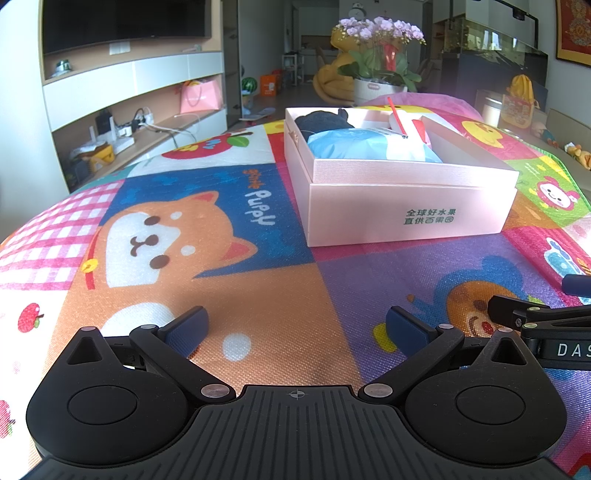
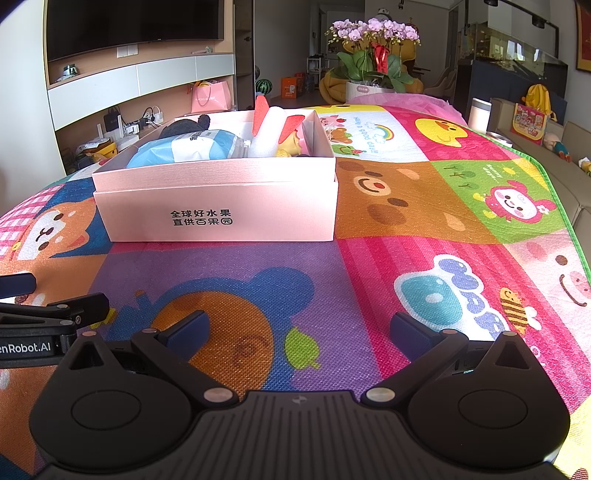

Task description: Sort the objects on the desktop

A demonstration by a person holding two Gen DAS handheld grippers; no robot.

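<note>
On a woven-textured play mat (image 1: 258, 280) printed with bright cartoon animal squares stands a pink cardboard box (image 1: 406, 218), rectangular, with a brushed satin sheen and dark green Chinese lettering on its near wall. Its open tray sits nested in a slightly wider base of the same card. Inside the box, a crinkled blue-and-white plastic packet (image 1: 369, 146) lies against the near wall, a dark fuzzy fabric item (image 1: 321, 120) sits behind it toward the far left corner, and a white foam-like roll with red trim (image 2: 267, 129) leans up at the right end. Beside that roll, low against the right wall, a small yellow and pink toy (image 2: 291, 146) is only partly visible.

Near of the box, the left gripper (image 1: 295, 328) hovers low over the mat's orange and purple squares, its black linkage arms spread and its dark blue rubbery pads (image 1: 188, 326) wide apart with nothing between them. The right gripper (image 2: 297, 330) is likewise spread wide and empty, over a purple square with an orange bear face, on the near side of the box and just beside the left gripper. Beyond the box, past the mat's far edge, a pot of pale purple orchids (image 2: 373, 33) stands in a white ribbed planter.
</note>
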